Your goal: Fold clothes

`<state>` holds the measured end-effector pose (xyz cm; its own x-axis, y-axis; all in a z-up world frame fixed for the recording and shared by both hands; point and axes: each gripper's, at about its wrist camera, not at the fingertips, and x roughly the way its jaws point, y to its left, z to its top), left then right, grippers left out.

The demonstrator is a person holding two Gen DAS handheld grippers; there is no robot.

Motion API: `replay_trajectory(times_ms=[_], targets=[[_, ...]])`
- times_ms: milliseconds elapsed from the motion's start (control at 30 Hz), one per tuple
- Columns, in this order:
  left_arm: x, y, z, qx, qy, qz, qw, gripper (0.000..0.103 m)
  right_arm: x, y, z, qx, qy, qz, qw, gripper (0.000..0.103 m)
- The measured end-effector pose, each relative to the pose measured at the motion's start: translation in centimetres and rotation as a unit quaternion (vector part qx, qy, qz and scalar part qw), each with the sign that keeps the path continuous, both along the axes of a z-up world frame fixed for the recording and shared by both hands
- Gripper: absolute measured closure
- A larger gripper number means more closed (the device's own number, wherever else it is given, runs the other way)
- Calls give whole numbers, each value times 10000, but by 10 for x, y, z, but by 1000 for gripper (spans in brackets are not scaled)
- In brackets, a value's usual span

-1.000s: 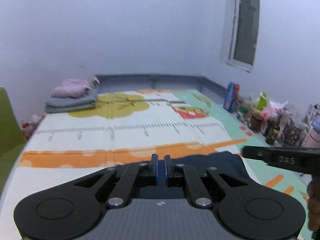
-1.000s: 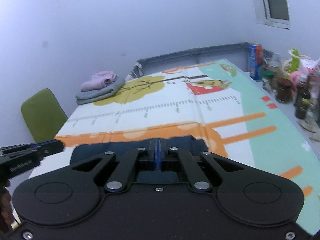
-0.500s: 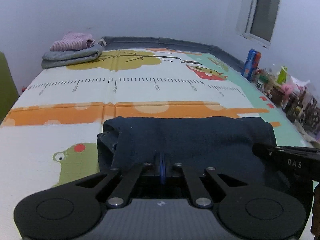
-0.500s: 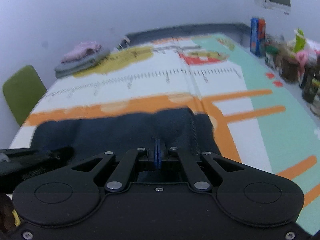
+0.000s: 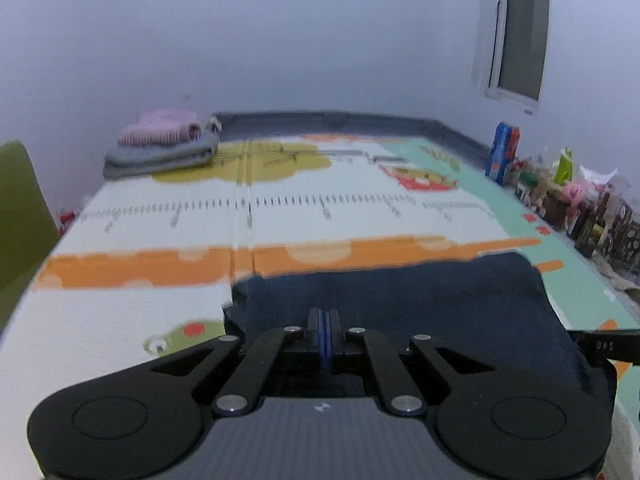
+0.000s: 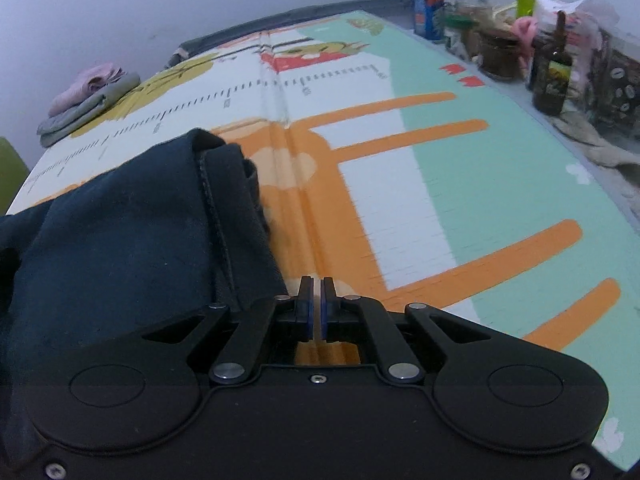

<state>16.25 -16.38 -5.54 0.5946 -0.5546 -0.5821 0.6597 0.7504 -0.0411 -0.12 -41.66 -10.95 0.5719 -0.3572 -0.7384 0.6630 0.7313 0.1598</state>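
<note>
Garment (image 5: 400, 304) dark, on mat | left gripper (image 5: 324, 334) jaws clamped on its edge | right gripper (image 6: 314, 310) jaws narrowly parted, empty, beside it

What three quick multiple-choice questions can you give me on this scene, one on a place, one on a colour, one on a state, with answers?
1. Where is the stack of folded clothes?
A. far left corner of the mat
B. beside the bottles
C. on the chair

2. What colour is the garment being folded?
A. pink
B. dark navy
C. green

3. What is the right gripper doing?
A. clamped on cloth
B. slightly open over bare mat
C. holding a bottle

Answers: 1 A, the stack sits by the far wall; 2 B, the cloth is dark blue; 3 B, a gap shows between its fingers, nothing inside.
</note>
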Motion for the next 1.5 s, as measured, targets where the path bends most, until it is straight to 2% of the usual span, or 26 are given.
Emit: replay_trajectory(times_ms=[233,333,433,533,633,733,800,967,1133,1333,1500], targets=[[4,-11,22,-15,-234,99,9997,96,18,16,61,-507,-765,370,9951,100],[7,-23,23,39,-231,67,9997,96,36,27,79,-666,-894,603,9919,100],[8,-35,18,166,-304,25,9994,96,59,36,84,-737,-889,754,9904,99],[18,-39,7,171,-105,185,9996,96,80,40,80,-790,-824,824,9900,99],[31,-37,-7,284,-37,554,9981,96,96,36,66,-747,-611,753,9925,99],[38,-30,-18,389,-117,664,9970,97,105,31,47,-812,-381,625,9940,100],[40,-30,-25,594,-289,706,9953,97,108,29,34,-882,-228,608,9940,101],[44,-35,-40,817,-371,667,9937,97,113,32,11,-1091,-155,751,9911,102],[43,-39,-53,898,-586,668,9920,98,110,22,-1,-841,-448,729,9928,103],[46,-39,-57,883,-670,570,9922,98,95,-2,-12,-176,-1010,605,9929,103],[48,-41,-55,936,-703,478,9920,98,94,-6,-14,-71,-1034,600,9928,103]])
